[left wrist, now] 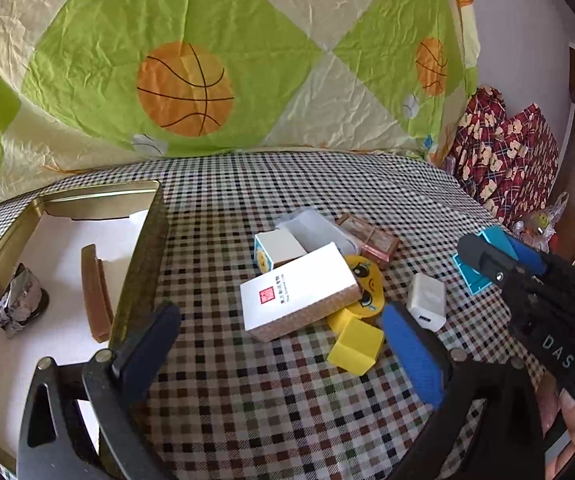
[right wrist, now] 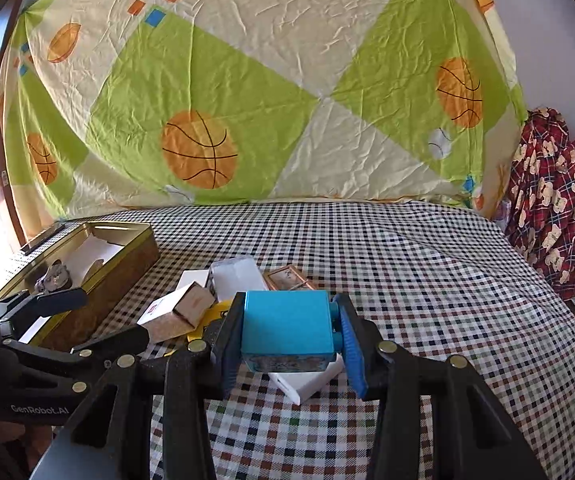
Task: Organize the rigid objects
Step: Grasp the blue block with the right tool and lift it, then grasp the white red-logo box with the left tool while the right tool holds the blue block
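The small turquoise plastic box [right wrist: 287, 322] is clamped between the blue pads of the right gripper [right wrist: 289, 344], taken across its two side walls and, by the look of it, lifted clear of the checked tablecloth [right wrist: 427, 280], right above a white charger block [right wrist: 307, 384]. A stiff, light thing it is judged to be, smooth-sided and likely a little slippery, so the flat side faces are the sensible place for a grip, and that is where it is held. Its plain top face is turned upward; a printed face is turned toward the camera. No clear long axis can be made out, as the box reads near cubic.

The left gripper [left wrist: 283, 344] is held wide apart with nothing between its fingers, hovering beside the gold-rimmed metal tin [left wrist: 149, 236]. Ahead of it a loose pile is seen: a white rectangular carton with a red seal [left wrist: 299, 296], lying flat with its long axis running up to the right, a yellow foam cube [left wrist: 355, 344] and a round yellow emoji face [left wrist: 365, 280]. The tin is judged the likely destination
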The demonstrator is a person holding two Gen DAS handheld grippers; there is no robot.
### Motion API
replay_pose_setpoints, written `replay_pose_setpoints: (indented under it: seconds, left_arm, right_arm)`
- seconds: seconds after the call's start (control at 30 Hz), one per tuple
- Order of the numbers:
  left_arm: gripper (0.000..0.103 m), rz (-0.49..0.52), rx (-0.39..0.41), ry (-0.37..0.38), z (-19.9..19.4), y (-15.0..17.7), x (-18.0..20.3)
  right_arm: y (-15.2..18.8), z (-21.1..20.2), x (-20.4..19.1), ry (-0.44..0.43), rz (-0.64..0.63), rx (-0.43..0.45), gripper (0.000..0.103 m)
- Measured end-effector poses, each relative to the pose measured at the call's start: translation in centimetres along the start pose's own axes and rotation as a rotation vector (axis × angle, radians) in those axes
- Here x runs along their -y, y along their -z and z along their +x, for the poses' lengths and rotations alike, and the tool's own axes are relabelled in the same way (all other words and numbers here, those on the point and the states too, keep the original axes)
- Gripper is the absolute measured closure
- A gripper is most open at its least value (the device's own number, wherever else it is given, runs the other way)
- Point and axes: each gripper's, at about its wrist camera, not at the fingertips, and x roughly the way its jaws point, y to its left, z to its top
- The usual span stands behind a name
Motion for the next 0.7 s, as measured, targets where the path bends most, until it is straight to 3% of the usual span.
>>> replay_pose_setpoints:
  seconds: [0.3,0.43,0.7]
  left_arm:
    - [0.001,-0.103,-0.041,0.038,2.4,-1.1,-0.7]
    - [0.001,-0.083,-0.042,0.006,3.1,-1.3,-0.3]
    - [0.001,-0.087,-0.086,0.053,4.3,-0.7,0.2]
  right_arm:
    - [0.3,1.0,0.7,0.030,0.030,0.016,0.058]
    - [0.4,1.1,0.8,0.031,0.030,0.013,0.058]
    - [0.5,1.0,0.7,0.033,0.026,0.021,0.058]
